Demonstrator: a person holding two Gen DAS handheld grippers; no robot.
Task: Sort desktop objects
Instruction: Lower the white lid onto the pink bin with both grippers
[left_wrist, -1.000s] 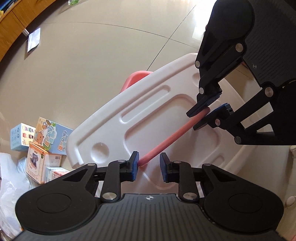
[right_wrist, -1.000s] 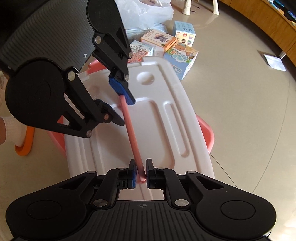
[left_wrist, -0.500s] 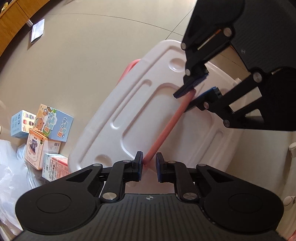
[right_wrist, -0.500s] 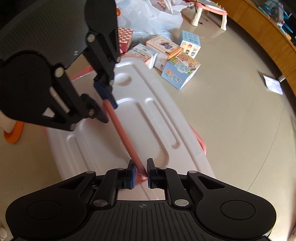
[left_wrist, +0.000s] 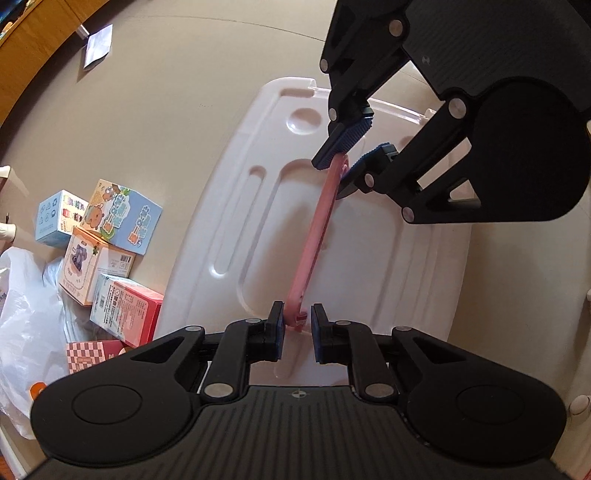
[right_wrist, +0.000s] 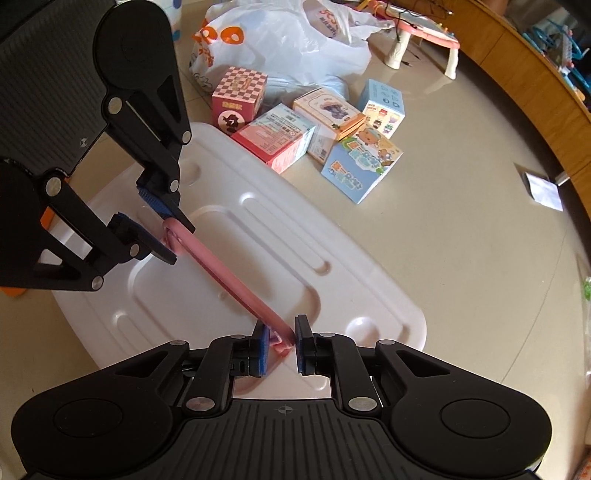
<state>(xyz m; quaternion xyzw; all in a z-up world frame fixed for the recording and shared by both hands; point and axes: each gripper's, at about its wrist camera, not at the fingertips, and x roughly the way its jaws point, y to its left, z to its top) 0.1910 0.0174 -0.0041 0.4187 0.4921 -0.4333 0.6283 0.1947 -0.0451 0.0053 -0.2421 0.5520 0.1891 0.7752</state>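
Left gripper (left_wrist: 297, 326) and right gripper (right_wrist: 279, 340), each with jaws slightly parted, bracket opposite ends of a pink handle bar (right_wrist: 229, 278) spanning the white bin lid (right_wrist: 354, 291). Grip firmness: cannot tell. Step, as judged: lid handling; next, a level joint lift. Toy boxes (right_wrist: 314, 129) lie beyond.

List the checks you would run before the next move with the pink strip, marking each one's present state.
1. Left gripper shut on one end of the pink plastic strip: ok.
2. Right gripper shut on the other end: ok.
3. Strip straight between them, no sag: ok.
4. Strip above the white lid: ok.
5. Cardboard boxes on the floor, off the lid: ok.
6. Destination for the strip visible: cannot tell.
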